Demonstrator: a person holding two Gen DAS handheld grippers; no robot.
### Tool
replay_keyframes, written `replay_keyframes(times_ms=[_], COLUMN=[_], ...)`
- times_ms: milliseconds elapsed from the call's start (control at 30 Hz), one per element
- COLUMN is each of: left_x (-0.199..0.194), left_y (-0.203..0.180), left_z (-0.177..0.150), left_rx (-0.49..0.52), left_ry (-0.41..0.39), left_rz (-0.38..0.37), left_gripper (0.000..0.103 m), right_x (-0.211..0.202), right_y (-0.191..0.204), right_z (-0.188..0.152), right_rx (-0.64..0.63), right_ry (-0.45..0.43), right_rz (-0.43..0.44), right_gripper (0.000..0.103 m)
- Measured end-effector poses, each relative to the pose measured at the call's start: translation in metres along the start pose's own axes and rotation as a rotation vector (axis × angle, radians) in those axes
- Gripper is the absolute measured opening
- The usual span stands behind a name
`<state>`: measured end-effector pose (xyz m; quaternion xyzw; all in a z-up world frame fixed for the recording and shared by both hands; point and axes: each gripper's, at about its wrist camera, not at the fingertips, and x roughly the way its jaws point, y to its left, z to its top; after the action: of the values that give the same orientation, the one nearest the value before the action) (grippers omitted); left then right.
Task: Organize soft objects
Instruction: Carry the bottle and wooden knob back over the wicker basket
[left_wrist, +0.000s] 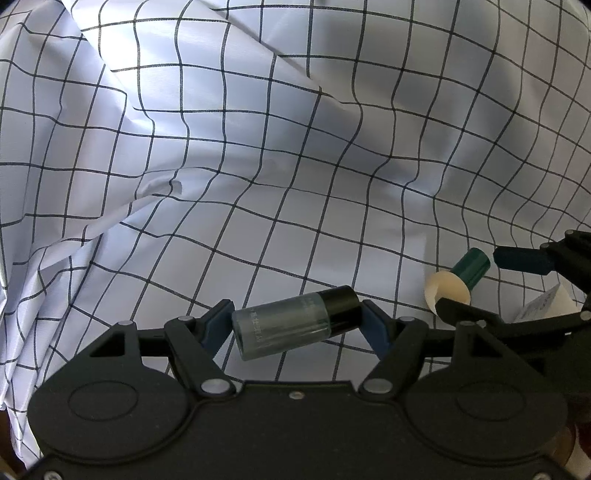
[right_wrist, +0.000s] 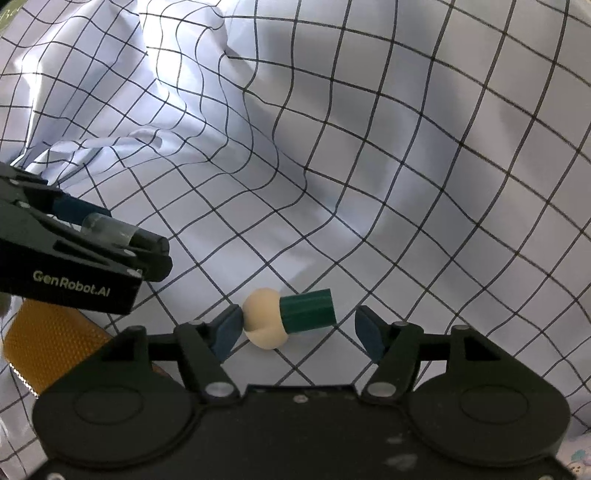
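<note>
My left gripper (left_wrist: 295, 325) is shut on a small clear bottle with a black cap (left_wrist: 295, 325), held sideways between the blue pads over the white checked cloth (left_wrist: 295, 147). The same bottle (right_wrist: 107, 229) shows in the right wrist view, in the left gripper at the left. My right gripper (right_wrist: 299, 326) is open. A cream tube with a green cap (right_wrist: 291, 317) lies on the cloth (right_wrist: 369, 147) between its fingers; it touches the left pad and a gap separates the cap from the right pad. This tube (left_wrist: 458, 277) also shows at the right of the left wrist view.
The checked cloth is rumpled, with deep folds rising at the back and left. An orange textured object (right_wrist: 48, 343) lies at the lower left of the right wrist view. A white labelled item (left_wrist: 543, 306) sits behind the right gripper's fingers.
</note>
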<state>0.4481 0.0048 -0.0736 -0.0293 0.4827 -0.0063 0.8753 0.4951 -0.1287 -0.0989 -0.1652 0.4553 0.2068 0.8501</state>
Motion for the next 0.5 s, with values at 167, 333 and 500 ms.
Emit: replay_keyframes(times_ms=[167,333,500], left_x=[0.001,-0.005,-0.026], left_y=[-0.003,-0.005,-0.007], left_z=[-0.001,-0.003,-0.007], left_rx=[0.0,-0.002,-0.002], left_ry=[-0.001,-0.011,-0.038], left_rz=[0.0,0.0,-0.007], left_gripper=[0.069,0.069,0.069], right_x=[-0.001,-0.008,-0.04], right_y=[0.0,-0.005,-0.018], right_z=[-0.002,-0.003,-0.007], right_rx=[0.016,0.068,0.188], right_ry=[-0.008,-0.033,-0.106], right_rz=[0.034,0.004,-0.029], right_gripper=[0.054,0.054,0.054])
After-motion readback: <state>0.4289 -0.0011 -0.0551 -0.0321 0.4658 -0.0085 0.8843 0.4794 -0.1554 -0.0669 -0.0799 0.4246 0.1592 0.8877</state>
